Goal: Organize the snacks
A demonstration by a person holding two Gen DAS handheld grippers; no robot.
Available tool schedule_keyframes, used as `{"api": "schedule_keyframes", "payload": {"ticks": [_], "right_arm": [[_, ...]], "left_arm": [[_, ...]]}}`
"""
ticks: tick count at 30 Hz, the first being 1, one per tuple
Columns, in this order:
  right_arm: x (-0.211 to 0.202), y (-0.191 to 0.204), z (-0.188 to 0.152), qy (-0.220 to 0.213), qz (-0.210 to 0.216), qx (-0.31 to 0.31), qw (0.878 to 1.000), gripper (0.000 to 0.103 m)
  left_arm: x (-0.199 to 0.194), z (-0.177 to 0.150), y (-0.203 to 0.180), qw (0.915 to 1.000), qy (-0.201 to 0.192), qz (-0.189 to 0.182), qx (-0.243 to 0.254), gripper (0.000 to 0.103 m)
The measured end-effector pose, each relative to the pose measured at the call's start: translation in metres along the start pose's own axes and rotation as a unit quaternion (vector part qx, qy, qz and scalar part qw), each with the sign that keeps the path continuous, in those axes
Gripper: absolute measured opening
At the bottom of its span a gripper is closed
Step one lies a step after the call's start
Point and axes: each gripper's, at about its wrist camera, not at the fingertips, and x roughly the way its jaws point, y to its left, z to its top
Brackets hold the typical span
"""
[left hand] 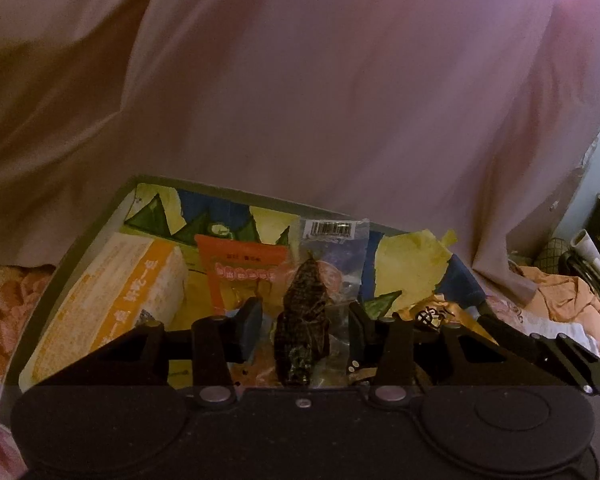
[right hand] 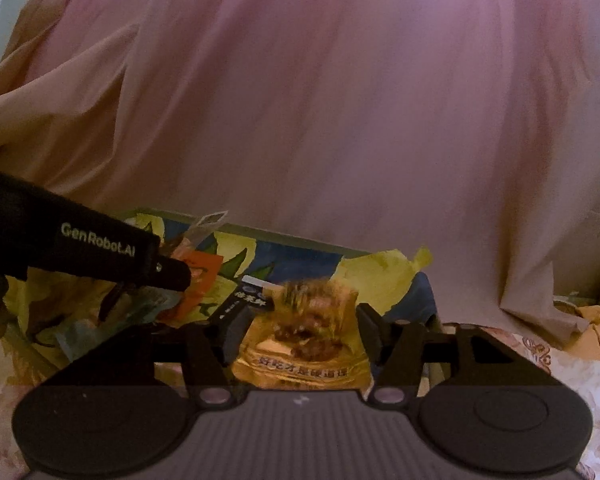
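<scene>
Left claw [left hand: 304, 320] has its fingers spread wide, either side of a clear snack pouch [left hand: 320, 280] with a barcode on top and a dark, scaly-looking piece inside; the pads stand apart from the pouch, no grip visible. That pouch lies in a shallow grey-rimmed box [left hand: 80, 248] lined with a blue, green and yellow printed sheet. Same box holds a big yellow-orange pack [left hand: 112, 300] at the left side and an orange sachet [left hand: 240, 264] just beside the clear pouch. Right claw [right hand: 300, 328] is spread too, fingers flanking a golden-yellow snack bag [right hand: 304, 356] with a food photo on it; bag looks blurred at its top edge, contact with the pads cannot be told. A small black carton [right hand: 240, 300] sits just beside the right claw's left finger. Pink curtain [right hand: 320, 100] hangs right behind the box. Floral bedding [right hand: 560, 368] lies under everything.
</scene>
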Motion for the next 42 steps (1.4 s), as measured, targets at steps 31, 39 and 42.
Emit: {"api": "schedule_keyframes", "payload": {"ticks": [31,39,42], "right_arm": [[-0.091,-0.035,0.02,-0.069,-0.01,0.058,0.996,0.103],[-0.125,-0.036,0.025,-0.096,-0.014,0.079,0.992,0.103],[-0.134,-0.034,0.025,-0.103,-0.015,0.085,0.991,0.103]], "left_arm": [[-0.087,0.009,-0.005,0.9976,-0.063,0.01,-0.029,0.102],[-0.127,0.007,-0.008,0.9944,-0.102,0.024,-0.014,0.102],[-0.14,0.004,-0.009,0.9932,-0.113,0.028,-0.007,0.102]]}}
